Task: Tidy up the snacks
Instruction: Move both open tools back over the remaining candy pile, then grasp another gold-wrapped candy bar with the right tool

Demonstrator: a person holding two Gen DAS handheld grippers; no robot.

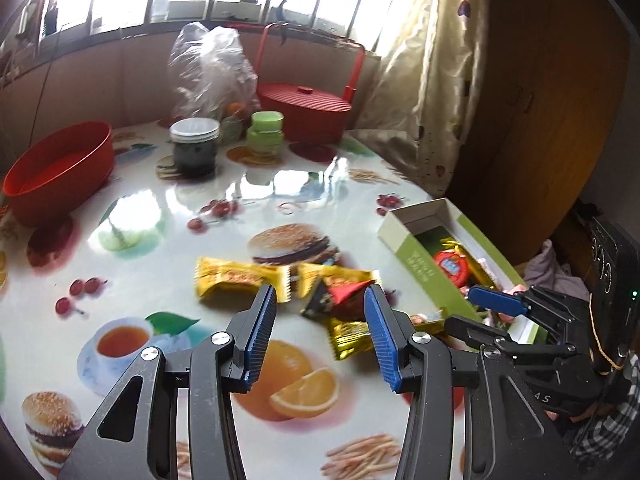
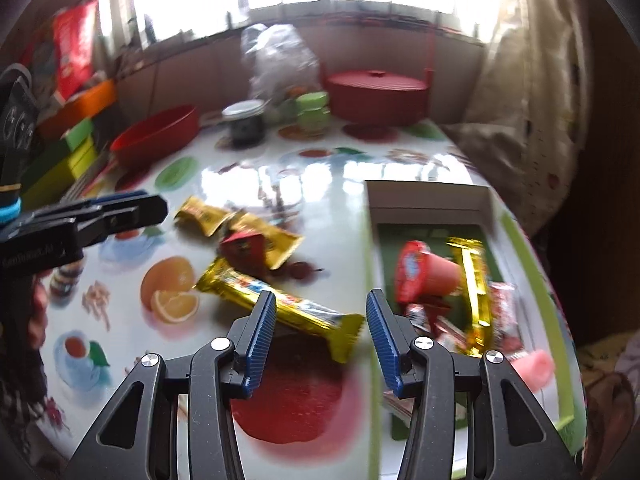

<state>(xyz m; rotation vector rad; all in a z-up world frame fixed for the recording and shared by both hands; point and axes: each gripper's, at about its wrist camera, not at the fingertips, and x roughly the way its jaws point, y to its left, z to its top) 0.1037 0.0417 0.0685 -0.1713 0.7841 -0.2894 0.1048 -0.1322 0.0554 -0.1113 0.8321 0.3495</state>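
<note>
Several snacks lie on the fruit-print table: a yellow packet (image 1: pixel 236 278), a second yellow packet (image 1: pixel 340 274), a dark red-topped packet (image 1: pixel 340 298) and a long gold bar (image 2: pixel 280 310). A green-sided open box (image 2: pixel 428 200) at the table's right holds a red cup snack (image 2: pixel 424 276), a gold bar (image 2: pixel 474 292) and small red wrappers. My left gripper (image 1: pixel 322 300) is open and empty, just above the packets. My right gripper (image 2: pixel 322 304) is open and empty, over the gold bar's end beside the box; it also shows in the left wrist view (image 1: pixel 476 310).
A red bowl (image 1: pixel 60 168) sits at the left. A dark jar (image 1: pixel 195 146), green tubs (image 1: pixel 266 132), a plastic bag (image 1: pixel 212 68) and a lidded red basket (image 1: pixel 304 110) stand at the back. A curtain (image 1: pixel 432 80) hangs at the right. Green boxes (image 2: pixel 60 160) stand off the table's left.
</note>
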